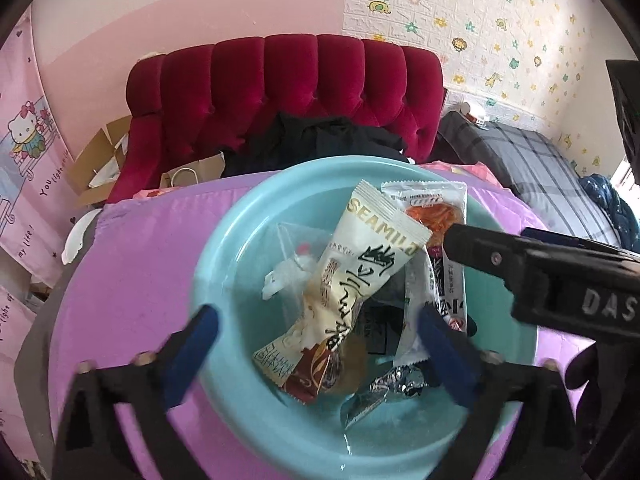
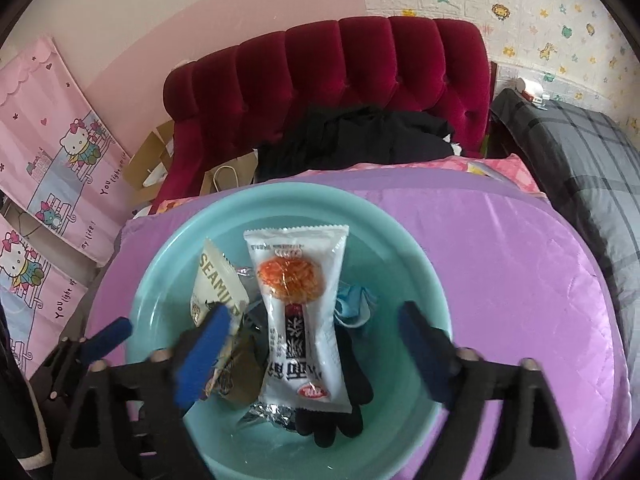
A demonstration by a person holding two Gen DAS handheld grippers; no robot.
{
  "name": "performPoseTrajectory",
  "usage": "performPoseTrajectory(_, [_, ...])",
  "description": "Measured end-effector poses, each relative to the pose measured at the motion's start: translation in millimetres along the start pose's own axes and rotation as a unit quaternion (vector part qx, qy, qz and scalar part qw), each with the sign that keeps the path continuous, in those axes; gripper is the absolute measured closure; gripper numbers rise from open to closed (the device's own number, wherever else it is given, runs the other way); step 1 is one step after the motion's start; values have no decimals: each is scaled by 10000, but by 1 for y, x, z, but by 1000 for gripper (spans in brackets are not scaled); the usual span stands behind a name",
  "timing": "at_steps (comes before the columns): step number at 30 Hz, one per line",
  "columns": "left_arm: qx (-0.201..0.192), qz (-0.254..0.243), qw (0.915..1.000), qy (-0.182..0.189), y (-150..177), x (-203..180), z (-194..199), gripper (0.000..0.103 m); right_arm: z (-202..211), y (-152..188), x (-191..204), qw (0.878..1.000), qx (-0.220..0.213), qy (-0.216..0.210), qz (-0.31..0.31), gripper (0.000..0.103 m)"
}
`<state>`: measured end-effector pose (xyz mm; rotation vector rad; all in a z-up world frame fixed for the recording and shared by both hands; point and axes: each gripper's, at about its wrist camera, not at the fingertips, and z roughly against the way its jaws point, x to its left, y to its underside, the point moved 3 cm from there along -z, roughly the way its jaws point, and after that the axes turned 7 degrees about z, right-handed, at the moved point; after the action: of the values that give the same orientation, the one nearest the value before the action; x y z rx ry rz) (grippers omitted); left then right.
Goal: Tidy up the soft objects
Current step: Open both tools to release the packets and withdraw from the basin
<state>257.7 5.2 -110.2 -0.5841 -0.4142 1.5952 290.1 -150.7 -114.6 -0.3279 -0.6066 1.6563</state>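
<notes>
Snack packets (image 2: 298, 320) fill basin (image 2: 160, 280) on purple tablecloth (image 2: 500, 280); both jaws wide, empty.

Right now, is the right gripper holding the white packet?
No, the right gripper is open, its blue fingers apart above the white packet lying in the basin.

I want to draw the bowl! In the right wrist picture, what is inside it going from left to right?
Cream SEAMILD snack packet → white plastic packet with an orange picture → crumpled light blue cloth, all inside the round teal plastic bowl.
</notes>
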Motion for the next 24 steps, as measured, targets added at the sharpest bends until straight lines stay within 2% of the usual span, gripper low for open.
performPoseTrajectory(2, [-20,-37,10000,-70,3,-1,3,0,3,5,1,10000,9,38,26,0])
performPoseTrajectory(10, [-75,-136,9996,-234,20,-3,24,0,23,21,0,9999,-48,83,51,0])
performPoseTrajectory(24, [-221,-302,9991,-214,56,-7,68,0,67,65,6,9996,-158,86,222,0])
